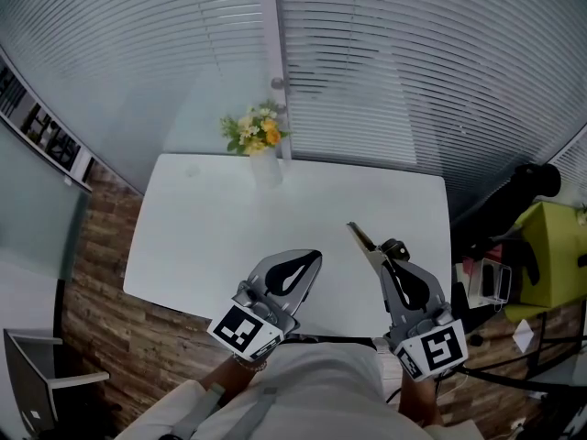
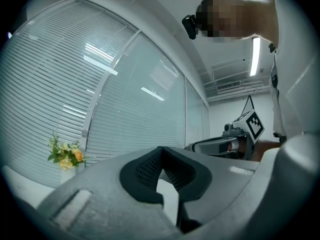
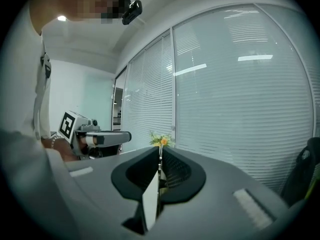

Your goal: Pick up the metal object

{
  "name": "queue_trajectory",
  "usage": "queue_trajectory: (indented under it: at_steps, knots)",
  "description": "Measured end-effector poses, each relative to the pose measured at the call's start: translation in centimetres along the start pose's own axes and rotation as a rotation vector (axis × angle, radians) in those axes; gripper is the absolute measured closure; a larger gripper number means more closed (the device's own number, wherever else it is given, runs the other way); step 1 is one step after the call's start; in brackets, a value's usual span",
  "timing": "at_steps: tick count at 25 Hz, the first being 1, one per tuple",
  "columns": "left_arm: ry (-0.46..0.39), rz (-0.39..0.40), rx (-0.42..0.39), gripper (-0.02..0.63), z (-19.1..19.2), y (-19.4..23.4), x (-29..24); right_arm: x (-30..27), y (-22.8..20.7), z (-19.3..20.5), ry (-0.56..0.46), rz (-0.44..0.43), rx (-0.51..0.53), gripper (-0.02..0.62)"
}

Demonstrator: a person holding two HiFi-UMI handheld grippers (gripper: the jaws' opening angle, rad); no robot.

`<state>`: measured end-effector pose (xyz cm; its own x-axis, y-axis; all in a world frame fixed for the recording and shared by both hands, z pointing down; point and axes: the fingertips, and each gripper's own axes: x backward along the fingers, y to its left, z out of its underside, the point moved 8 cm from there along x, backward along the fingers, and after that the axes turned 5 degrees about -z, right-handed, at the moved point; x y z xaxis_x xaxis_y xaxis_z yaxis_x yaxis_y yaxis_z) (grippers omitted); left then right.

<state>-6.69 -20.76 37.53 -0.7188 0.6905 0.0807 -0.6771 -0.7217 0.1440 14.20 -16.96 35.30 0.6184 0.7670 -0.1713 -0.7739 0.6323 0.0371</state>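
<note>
The metal object (image 1: 360,235) is a thin, flat strip. It is clamped in the right gripper (image 1: 381,257) and sticks out past the jaw tips, over the near right part of the white table (image 1: 202,218). In the right gripper view the metal object (image 3: 151,199) shows edge-on, upright between the two dark pads, which press against it from both sides. Its far end reaches to the jaw tips (image 3: 160,151).

The right hand holds its gripper close to the person's body, pointing away across the table and slightly towards the left gripper, roughly level. The marker cube sits at the rear, nearest the person.

The left gripper (image 1: 315,257) is beside it, near the table's front edge and apart from the metal object. It also points away from the person and slants a little to the right. In its own view the jaw tips (image 2: 161,151) meet, with nothing gripped between them. Only a sliver of white table shows through the gap lower down.

Each gripper is visible in the other's view, hanging level at about the same height.

At the table's far edge stands a vase of yellow and white flowers (image 1: 257,136), well away from both grippers. Behind it are window blinds (image 1: 413,62).
</note>
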Motion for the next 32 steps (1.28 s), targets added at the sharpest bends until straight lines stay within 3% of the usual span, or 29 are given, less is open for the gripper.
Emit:
queue_trajectory:
  at_steps: [32]
  knots:
    - [-0.005,-0.003,0.005,0.604,0.12,-0.08,-0.05,0.60,-0.10,-0.89,-0.012,0.022,0.028,0.572]
